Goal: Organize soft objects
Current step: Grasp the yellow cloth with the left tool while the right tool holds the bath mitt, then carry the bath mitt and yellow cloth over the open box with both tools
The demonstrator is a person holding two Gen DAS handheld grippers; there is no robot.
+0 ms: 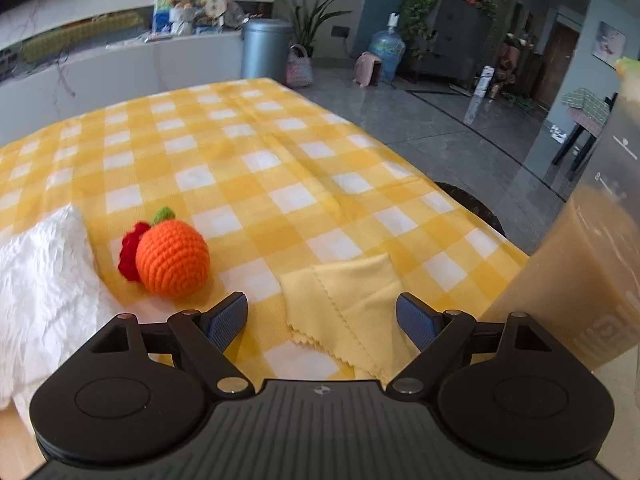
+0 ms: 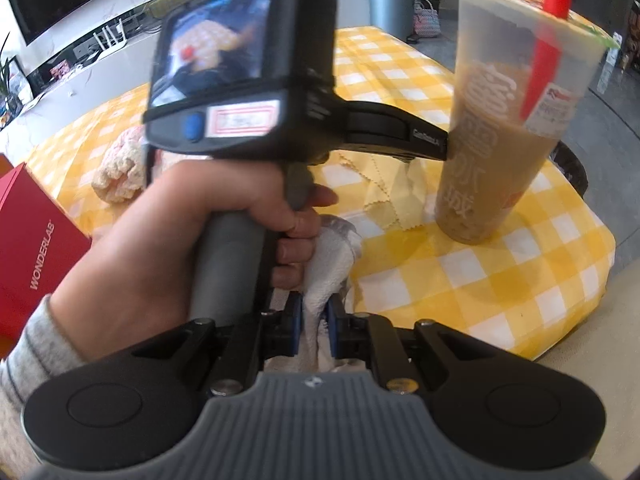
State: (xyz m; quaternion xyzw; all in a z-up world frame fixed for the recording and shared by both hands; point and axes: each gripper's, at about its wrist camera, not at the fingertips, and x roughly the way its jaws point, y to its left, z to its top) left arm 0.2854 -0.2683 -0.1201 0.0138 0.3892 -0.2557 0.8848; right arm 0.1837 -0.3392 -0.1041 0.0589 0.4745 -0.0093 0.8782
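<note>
In the left wrist view my left gripper (image 1: 322, 318) stands open just above a pale yellow cloth (image 1: 344, 304) with zigzag edges on the checked tablecloth (image 1: 248, 160). To its left lies a crocheted orange fruit (image 1: 174, 258) with a red crocheted piece (image 1: 130, 254) behind it, beside a white towel (image 1: 36, 292). In the right wrist view my right gripper (image 2: 313, 330) is shut on the white towel (image 2: 332, 256). A hand (image 2: 192, 232) holding the left gripper's handle fills the middle, and the yellow cloth (image 2: 390, 194) lies beyond it.
A tall plastic cup of milk tea (image 2: 504, 132) with a red straw (image 2: 546, 36) stands at the table's right, close to my left gripper; the cup (image 1: 580, 280) also shows at the left wrist view's right edge. A red box (image 2: 36, 256) and a fluffy cream object (image 2: 120, 168) sit at the left.
</note>
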